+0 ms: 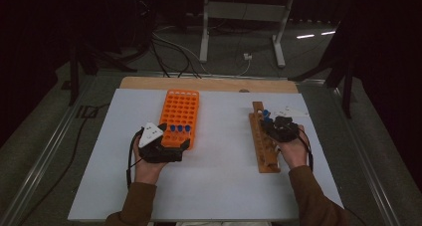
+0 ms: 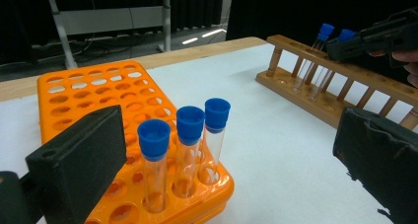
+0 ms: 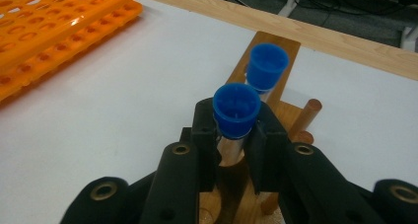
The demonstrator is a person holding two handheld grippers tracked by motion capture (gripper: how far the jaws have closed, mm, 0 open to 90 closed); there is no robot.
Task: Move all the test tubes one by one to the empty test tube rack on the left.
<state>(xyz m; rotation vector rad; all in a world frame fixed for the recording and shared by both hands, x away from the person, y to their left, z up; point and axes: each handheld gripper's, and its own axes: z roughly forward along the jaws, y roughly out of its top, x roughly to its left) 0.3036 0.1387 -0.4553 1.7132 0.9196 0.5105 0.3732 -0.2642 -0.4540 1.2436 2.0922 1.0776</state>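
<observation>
Your right gripper has its jaws clamped on a blue-capped test tube, the pads pressing the glass just under the cap, one on each side. That tube stands upright in the wooden rack near the right edge of the tabletop, at the rack's far end, with a second capped tube just beyond it in the next hole. Your left gripper has its jaws spread wide and holding nothing; three capped tubes stand between them, untouched, in the near right corner of the orange rack.
</observation>
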